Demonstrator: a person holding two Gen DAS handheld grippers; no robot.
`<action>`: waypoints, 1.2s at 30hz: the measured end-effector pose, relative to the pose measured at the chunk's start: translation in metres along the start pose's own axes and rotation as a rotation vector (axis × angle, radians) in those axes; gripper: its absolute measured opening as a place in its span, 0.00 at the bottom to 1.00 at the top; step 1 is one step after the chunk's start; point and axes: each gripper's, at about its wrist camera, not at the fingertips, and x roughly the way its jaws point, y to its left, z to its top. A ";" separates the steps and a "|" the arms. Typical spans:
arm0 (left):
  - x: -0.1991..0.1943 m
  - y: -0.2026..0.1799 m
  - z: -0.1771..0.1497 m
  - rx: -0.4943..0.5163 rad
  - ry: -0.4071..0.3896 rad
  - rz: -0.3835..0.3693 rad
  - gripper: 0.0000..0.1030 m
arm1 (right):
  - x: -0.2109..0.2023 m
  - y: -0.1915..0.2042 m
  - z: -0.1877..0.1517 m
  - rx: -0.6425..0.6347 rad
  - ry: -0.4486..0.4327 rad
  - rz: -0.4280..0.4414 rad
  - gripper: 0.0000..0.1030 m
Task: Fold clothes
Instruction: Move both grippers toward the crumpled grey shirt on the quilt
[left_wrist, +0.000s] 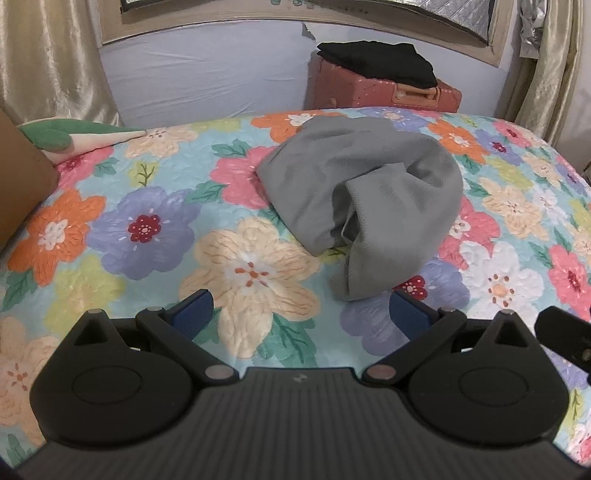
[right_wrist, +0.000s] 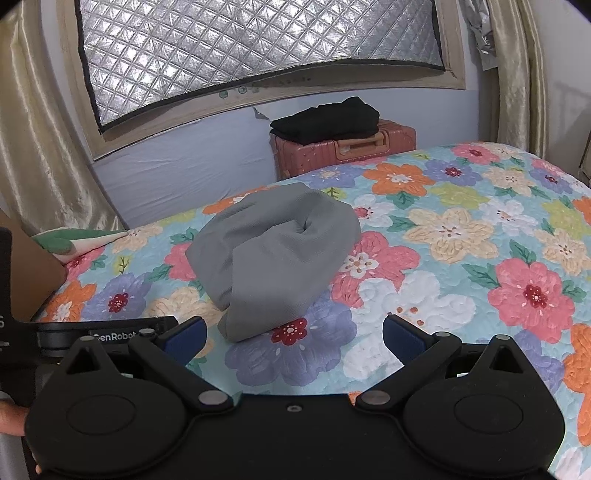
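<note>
A grey garment (left_wrist: 362, 199) lies crumpled in a heap on the flowered bedspread (left_wrist: 147, 229). It also shows in the right wrist view (right_wrist: 273, 254), left of centre. My left gripper (left_wrist: 301, 314) is open and empty, just in front of the heap's near end. My right gripper (right_wrist: 293, 334) is open and empty, close to the heap's near edge. The left gripper's body (right_wrist: 103, 336) shows at the left of the right wrist view.
A pink suitcase (left_wrist: 384, 88) stands beyond the bed's far edge with folded black clothes (left_wrist: 380, 61) on top. A green and white cushion (left_wrist: 81, 138) and a brown board (left_wrist: 22, 184) are at the left. Curtains hang at both sides.
</note>
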 end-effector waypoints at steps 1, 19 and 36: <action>0.000 0.001 0.001 -0.003 0.003 -0.006 1.00 | 0.001 -0.004 -0.001 0.007 0.000 0.007 1.00; 0.002 -0.003 -0.004 0.013 0.007 -0.027 1.00 | 0.003 -0.005 -0.005 -0.004 0.014 0.021 1.00; 0.008 -0.003 -0.007 -0.014 0.028 -0.075 1.00 | 0.013 -0.015 -0.011 0.015 0.045 0.033 1.00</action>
